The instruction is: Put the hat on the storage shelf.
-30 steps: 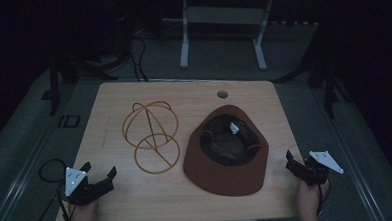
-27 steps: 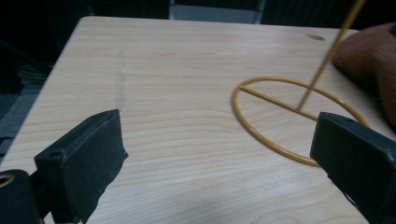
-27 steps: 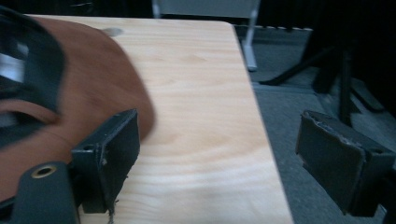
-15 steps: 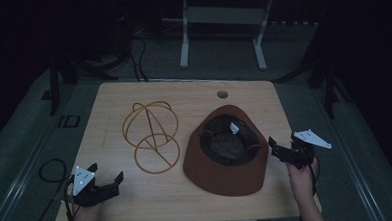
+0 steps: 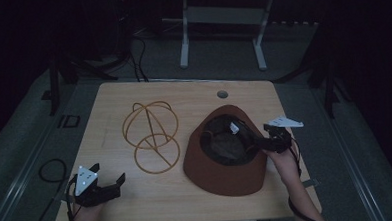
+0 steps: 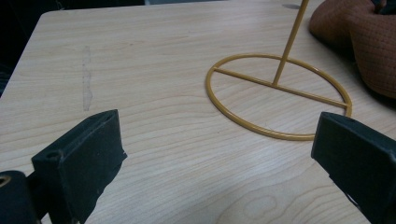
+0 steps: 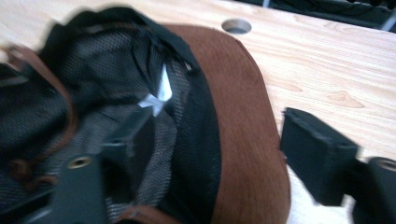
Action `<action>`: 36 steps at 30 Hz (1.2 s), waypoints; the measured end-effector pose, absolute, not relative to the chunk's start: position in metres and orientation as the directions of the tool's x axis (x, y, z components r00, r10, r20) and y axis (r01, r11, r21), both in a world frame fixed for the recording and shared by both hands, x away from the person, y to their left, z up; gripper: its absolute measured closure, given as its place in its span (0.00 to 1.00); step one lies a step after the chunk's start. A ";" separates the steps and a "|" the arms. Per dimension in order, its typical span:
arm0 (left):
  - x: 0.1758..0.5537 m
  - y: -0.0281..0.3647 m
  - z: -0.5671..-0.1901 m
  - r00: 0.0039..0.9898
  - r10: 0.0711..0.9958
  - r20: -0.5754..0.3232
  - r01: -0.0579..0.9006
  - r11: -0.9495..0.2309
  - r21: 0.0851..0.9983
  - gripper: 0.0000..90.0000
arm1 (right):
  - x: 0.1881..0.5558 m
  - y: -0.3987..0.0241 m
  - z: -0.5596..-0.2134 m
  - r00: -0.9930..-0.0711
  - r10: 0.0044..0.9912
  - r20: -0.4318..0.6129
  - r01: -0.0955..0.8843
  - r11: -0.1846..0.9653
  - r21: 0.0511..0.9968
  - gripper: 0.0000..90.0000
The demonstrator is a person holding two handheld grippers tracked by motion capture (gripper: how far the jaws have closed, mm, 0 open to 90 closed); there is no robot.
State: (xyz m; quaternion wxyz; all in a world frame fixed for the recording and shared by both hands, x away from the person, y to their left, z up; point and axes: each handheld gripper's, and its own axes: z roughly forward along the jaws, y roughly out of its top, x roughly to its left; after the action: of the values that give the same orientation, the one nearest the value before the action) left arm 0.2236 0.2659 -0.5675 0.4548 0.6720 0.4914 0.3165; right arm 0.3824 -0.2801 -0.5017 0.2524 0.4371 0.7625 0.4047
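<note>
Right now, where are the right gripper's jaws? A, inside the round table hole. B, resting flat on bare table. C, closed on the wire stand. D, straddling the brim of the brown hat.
D: in the right gripper view, the right gripper is open, one jaw over the hat's black lining, the other outside its brim.

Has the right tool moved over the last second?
Yes. The right tool moved left and away from the table's near right corner, onto the brown hat's rim.

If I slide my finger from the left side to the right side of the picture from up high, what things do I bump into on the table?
Left gripper → yellow wire hat stand → brown hat, lying upside down → right gripper, reaching over the hat's right edge.
</note>
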 end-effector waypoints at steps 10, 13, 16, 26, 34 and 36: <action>0.224 0.265 -0.568 0.322 0.946 -0.019 0.384 -0.112 0.916 0.03 | 0.404 -0.267 -0.512 -0.524 0.849 -0.071 0.508 0.379 0.774 0.48; 0.225 0.266 -0.569 0.320 0.947 -0.028 0.389 -0.104 0.915 0.03 | 0.408 -0.263 -0.518 -0.520 0.849 -0.099 0.526 0.409 0.745 0.48; 0.225 0.266 -0.569 0.321 0.946 -0.030 0.397 -0.106 0.912 0.03 | 0.412 -0.261 -0.526 -0.505 0.855 -0.117 0.555 0.425 0.715 0.55; 0.227 0.268 -0.571 0.310 0.950 -0.049 0.421 -0.091 0.903 0.03 | 0.412 -0.250 -0.528 -0.489 0.817 -0.305 0.507 0.551 0.663 0.91; 0.228 0.270 -0.570 0.302 0.952 -0.056 0.422 -0.081 0.903 0.03 | 0.409 -0.265 -0.507 -0.467 0.862 -0.196 0.502 0.441 0.744 0.95; 0.227 0.270 -0.570 0.301 0.952 -0.051 0.415 -0.083 0.906 0.03 | 0.407 -0.271 -0.500 -0.462 0.875 -0.141 0.501 0.389 0.773 0.95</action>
State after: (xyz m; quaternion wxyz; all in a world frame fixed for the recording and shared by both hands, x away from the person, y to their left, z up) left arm 0.2272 0.2697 -0.5696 0.4465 0.6717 0.5090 0.3006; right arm 0.4068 -0.2711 -0.4996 0.2776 0.4380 0.7859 0.3369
